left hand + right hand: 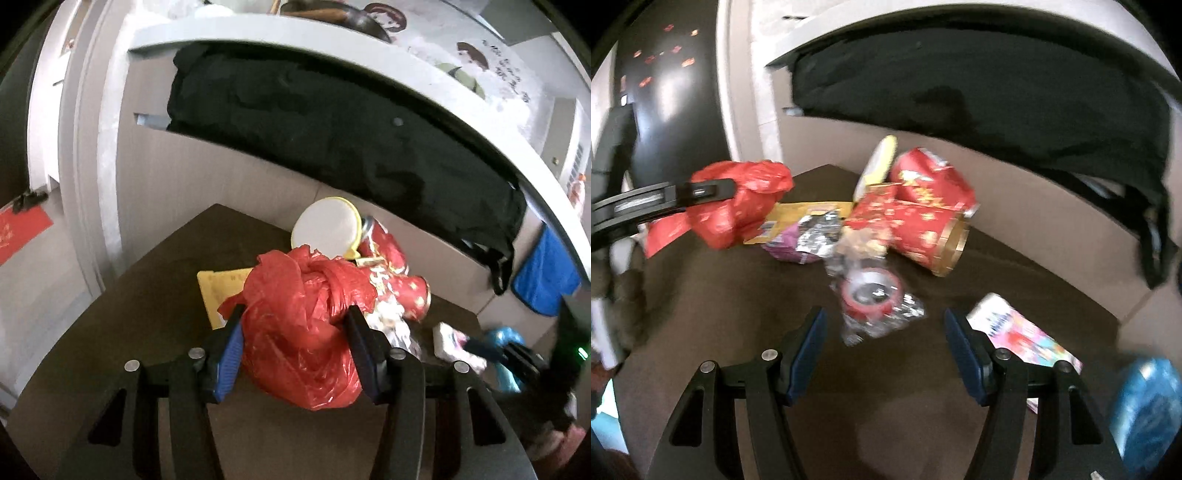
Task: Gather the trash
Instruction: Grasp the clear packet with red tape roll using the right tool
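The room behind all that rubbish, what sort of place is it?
Probably a home kitchen or dining corner. A pale counter ledge carries a dark wok-like pan, a blue cloth hangs below, and snack wrappers and a knotted red plastic bag crowd a dark brown table.

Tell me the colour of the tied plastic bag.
Red; the plastic bag shows best in the left wrist view, between the left gripper fingers.

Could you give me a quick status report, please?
Left gripper around red plastic bag, grip unconfirmed. Right gripper open, empty, facing wrapped red tape roll. Red tins and wrappers behind.
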{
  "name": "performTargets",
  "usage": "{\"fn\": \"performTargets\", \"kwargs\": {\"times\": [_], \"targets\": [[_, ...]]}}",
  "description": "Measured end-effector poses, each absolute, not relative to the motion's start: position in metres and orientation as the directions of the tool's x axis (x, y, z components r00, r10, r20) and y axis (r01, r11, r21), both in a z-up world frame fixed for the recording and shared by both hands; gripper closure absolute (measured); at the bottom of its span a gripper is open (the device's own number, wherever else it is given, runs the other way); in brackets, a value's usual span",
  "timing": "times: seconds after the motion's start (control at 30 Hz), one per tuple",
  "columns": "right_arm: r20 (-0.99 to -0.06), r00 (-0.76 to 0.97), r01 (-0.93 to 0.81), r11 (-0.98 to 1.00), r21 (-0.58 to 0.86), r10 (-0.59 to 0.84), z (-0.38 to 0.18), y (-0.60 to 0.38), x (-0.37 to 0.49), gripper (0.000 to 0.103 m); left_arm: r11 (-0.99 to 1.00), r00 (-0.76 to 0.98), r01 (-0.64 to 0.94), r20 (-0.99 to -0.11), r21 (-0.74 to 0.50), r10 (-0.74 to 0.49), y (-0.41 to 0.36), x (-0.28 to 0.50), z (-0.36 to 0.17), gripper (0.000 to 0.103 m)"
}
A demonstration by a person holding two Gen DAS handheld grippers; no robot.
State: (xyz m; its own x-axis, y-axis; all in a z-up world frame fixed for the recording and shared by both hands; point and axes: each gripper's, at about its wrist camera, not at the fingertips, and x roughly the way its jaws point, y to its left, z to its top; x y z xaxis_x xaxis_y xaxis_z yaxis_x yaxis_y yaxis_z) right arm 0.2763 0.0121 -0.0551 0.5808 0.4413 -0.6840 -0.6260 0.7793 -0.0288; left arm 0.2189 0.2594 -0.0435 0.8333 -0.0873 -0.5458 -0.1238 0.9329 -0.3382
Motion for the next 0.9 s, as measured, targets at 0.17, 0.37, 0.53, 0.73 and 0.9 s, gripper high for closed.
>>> {"fn": "performTargets", "kwargs": {"times": [0.17, 0.37, 0.53, 0.73, 0.9], "targets": [[-0.701, 0.564, -0.650, 0.759, -0.050, 0.436, -0.067, 0.033, 0.288, 0.040, 0.928, 0.830, -0.124, -0.550, -0.350, -0.096, 0.257, 0.195, -0.047, 0.049], [-0.723, 0.541, -0.676, 0.734, -0.068, 0.430, -0.080, 0.046, 0.307, 0.040, 0.915, 0.821, -0.111, -0.554, -0.388, -0.136, 0.259, 0.188, -0.054, 0.049], [-0.743, 0.518, -0.677, 0.734, -0.052, 0.425, -0.089, 0.050, 0.323, 0.040, 0.917, 0.826, -0.110, -0.549, -0.383, -0.130, 0.256, 0.187, -0.053, 0.049], [-0.771, 0.482, -0.698, 0.714, -0.050, 0.417, -0.101, 0.062, 0.333, 0.039, 0.922, 0.820, -0.105, -0.557, -0.371, -0.130, 0.252, 0.191, -0.056, 0.049], [-0.772, 0.476, -0.705, 0.708, -0.048, 0.421, -0.101, 0.064, 0.332, 0.047, 0.922, 0.813, -0.109, -0.567, -0.371, -0.132, 0.250, 0.195, -0.058, 0.049]]}}
